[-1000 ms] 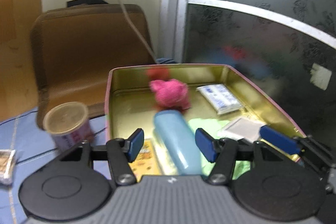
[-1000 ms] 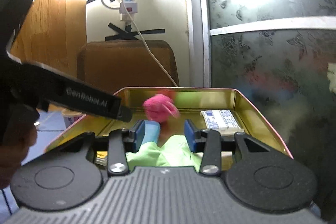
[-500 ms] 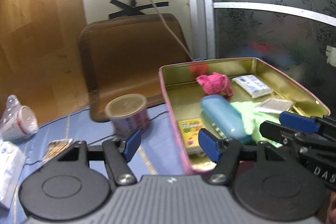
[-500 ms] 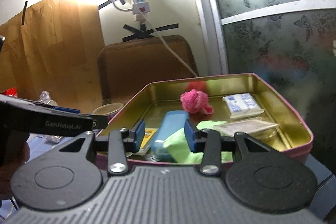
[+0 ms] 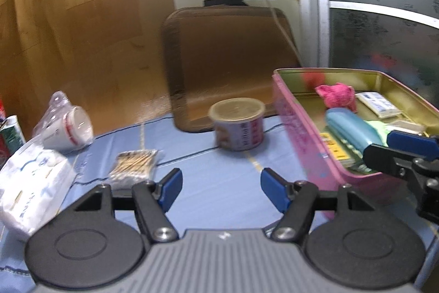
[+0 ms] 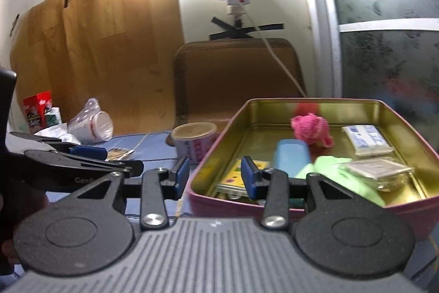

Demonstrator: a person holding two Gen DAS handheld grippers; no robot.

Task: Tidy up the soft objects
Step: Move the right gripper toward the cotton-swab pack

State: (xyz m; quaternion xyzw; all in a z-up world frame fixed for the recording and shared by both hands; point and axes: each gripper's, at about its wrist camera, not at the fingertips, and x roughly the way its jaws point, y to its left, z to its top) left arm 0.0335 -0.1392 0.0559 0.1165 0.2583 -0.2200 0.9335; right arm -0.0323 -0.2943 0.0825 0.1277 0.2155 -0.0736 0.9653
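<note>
Tin box (image 5: 296,125) sits at right on the table cloth (image 5: 219,177); a lidded can (image 5: 237,124) stands just left of it, before the chair back (image 5: 230,59). In the box: knitted toy (image 6: 311,128) at rear, case (image 6: 290,157) in front of it, cloth (image 6: 329,169) right of the case, packet (image 6: 366,139) rear right. Swab bundle (image 5: 134,164), tissue pack (image 5: 30,183) and bagged cup (image 5: 65,125) lie left.

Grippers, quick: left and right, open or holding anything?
Left gripper: open, empty, jaws just been opening.
Right gripper: open, nothing between the jaws.
</note>
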